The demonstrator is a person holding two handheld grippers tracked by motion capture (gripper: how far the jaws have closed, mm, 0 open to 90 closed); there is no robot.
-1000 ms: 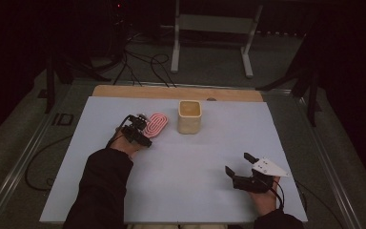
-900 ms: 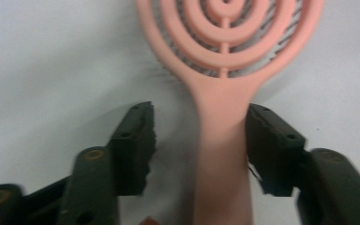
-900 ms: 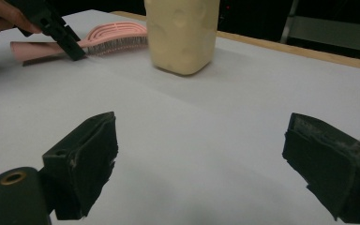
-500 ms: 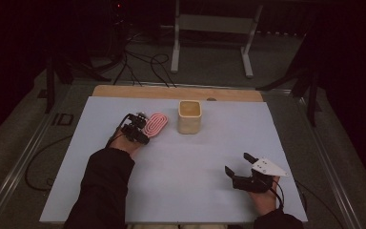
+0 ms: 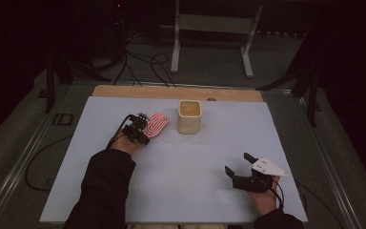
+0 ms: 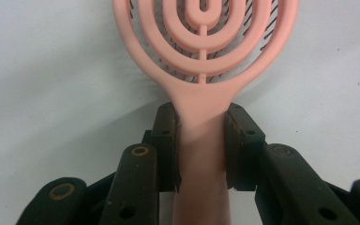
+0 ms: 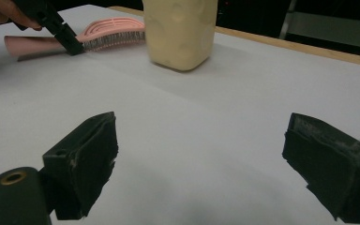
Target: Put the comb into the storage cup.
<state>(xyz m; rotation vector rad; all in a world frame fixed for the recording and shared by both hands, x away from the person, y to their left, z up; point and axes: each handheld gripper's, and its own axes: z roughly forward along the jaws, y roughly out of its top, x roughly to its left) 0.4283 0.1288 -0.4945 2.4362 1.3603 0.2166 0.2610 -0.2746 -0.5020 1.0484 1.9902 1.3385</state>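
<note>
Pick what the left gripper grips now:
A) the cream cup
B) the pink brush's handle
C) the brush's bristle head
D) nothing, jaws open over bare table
B: in the left gripper view, the left gripper has both jaws pressed against the handle of the pink brush, just below its ringed head; the cup stands apart, beside the brush, in the high view.

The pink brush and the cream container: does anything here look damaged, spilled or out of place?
Nothing stands out. The pink brush looks whole, its handle clamped squarely by the left gripper. The cream container stands upright on the table with no spill around it. The right gripper is open and holds nothing.
</note>
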